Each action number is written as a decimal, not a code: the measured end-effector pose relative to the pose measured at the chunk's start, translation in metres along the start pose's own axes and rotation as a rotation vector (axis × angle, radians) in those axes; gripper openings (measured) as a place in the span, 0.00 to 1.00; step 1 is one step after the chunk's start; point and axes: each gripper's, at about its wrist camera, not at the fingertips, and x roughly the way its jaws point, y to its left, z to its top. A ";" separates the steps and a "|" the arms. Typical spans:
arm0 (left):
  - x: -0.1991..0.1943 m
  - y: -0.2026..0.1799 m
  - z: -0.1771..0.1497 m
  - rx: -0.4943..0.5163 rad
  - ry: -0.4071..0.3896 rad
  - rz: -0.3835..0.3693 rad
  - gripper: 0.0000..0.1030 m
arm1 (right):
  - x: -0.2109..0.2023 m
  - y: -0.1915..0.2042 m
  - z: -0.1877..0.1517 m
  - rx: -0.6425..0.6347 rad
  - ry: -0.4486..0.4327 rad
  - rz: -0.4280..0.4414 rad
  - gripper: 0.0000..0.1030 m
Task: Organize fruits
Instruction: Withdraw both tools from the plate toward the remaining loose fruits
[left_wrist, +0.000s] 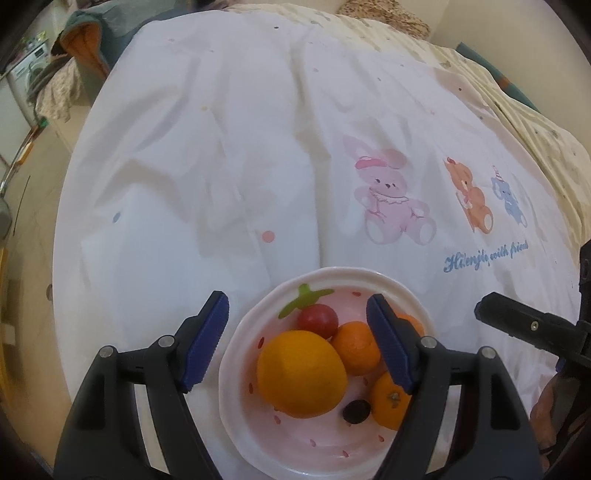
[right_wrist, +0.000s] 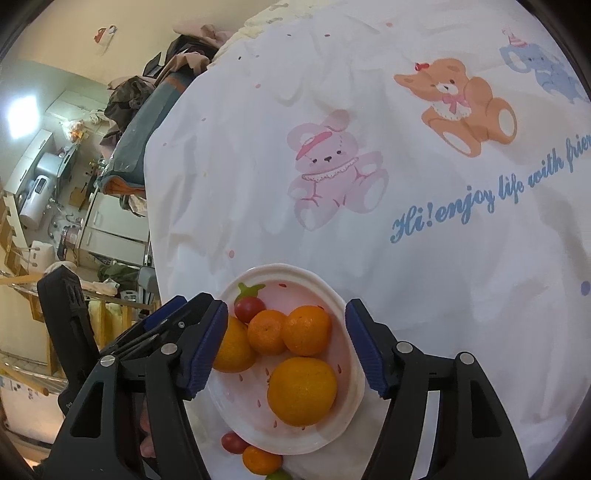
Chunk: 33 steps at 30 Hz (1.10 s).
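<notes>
A white and pink bowl (left_wrist: 332, 280) (right_wrist: 354, 380) sits on the white printed bedsheet. It holds a large orange (left_wrist: 301, 373) (right_wrist: 302, 391), smaller mandarins (left_wrist: 356, 347) (right_wrist: 266, 331), a red cherry tomato (left_wrist: 318, 320) (right_wrist: 249, 309) and a dark grape (left_wrist: 356, 411). My left gripper (left_wrist: 297, 341) is open and empty above the bowl. My right gripper (right_wrist: 286, 350) is open and empty, its jaws straddling the bowl. A cherry tomato (right_wrist: 233, 442) and a mandarin (right_wrist: 260, 459) lie outside the bowl near its front rim.
The bedsheet (left_wrist: 240, 166) with cartoon bears spreads beyond the bowl. The right gripper's body (left_wrist: 532, 326) shows at the right edge of the left wrist view. Piled clothes (right_wrist: 155, 85) and kitchen furniture lie past the bed's left edge.
</notes>
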 end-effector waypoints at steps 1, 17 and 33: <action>0.000 0.000 -0.001 -0.002 0.000 0.004 0.72 | 0.000 0.001 0.000 -0.007 -0.001 -0.003 0.67; -0.039 -0.002 -0.024 0.030 -0.043 0.086 0.72 | -0.033 0.003 -0.023 -0.029 -0.038 -0.069 0.67; -0.085 0.015 -0.096 -0.011 0.039 0.107 0.72 | -0.079 0.013 -0.092 -0.054 -0.036 -0.077 0.67</action>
